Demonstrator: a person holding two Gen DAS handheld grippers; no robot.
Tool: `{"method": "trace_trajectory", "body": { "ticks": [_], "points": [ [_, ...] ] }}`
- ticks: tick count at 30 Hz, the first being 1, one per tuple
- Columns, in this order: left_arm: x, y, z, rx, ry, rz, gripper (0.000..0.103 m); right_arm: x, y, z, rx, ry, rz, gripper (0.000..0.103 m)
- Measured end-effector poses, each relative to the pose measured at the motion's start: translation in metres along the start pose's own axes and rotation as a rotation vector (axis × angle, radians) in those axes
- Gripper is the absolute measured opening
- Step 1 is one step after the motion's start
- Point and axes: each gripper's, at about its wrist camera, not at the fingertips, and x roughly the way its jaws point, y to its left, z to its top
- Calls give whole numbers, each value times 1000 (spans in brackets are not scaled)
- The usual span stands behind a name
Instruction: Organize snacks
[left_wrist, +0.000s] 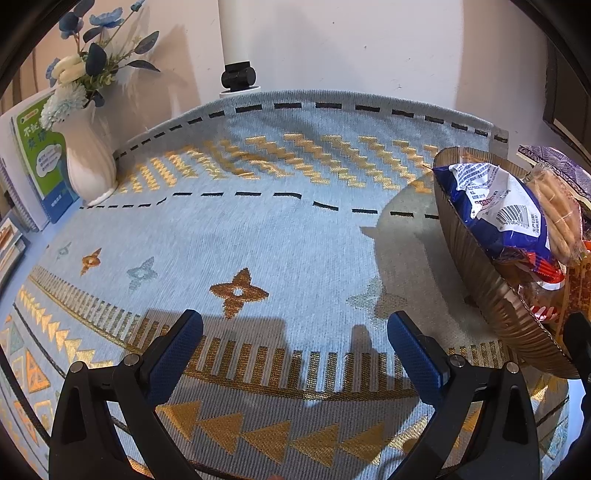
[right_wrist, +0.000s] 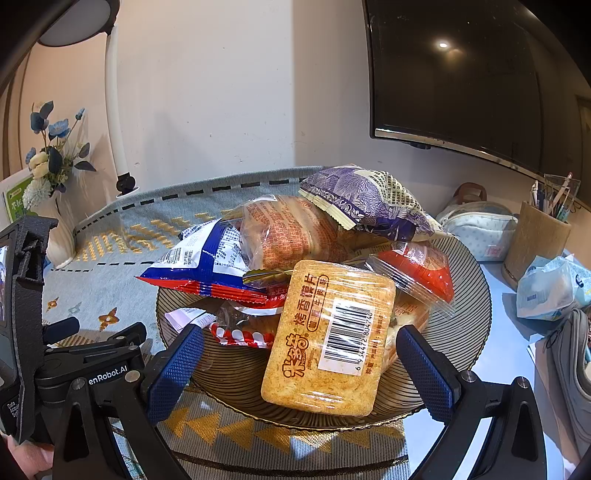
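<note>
Left gripper hangs low over the patterned cloth, pointing toward 12 o'clock at the wall, jaws spread wide, nothing between the blue pads. Only bare cloth lies under it. In the left wrist view the ribbed plate sits at 3 o'clock, near the right finger but not touching it, with a blue and white packet on top and a clear pack of biscuits beside that. White vase with blue flowers stands at 10 o'clock, green book just behind it, black lamp base at 12.

Right gripper is tilted down over the near rim of the plate, jaws also wide open, holding nothing. Cracker pack with the barcode lies between the two fingers, touching neither, resting on the plate's near side. Behind it: blue and white packet at 10 o'clock, orange-printed bread pack at 12, purple packet stacked on top at 1 o'clock, red-wrapped snack at 2. The left gripper's body shows at 8 o'clock, a bit of hand below it. Dark screen on the wall at 1, pen holder and pouch at 3.
</note>
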Motion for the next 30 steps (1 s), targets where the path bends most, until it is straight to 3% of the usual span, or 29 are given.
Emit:
{"method": "trace_trajectory", "body": {
  "ticks": [30],
  "points": [
    [5,0,2,-11,32,-5,100,-1,-1,0,3,-4,-4,103]
  ]
}}
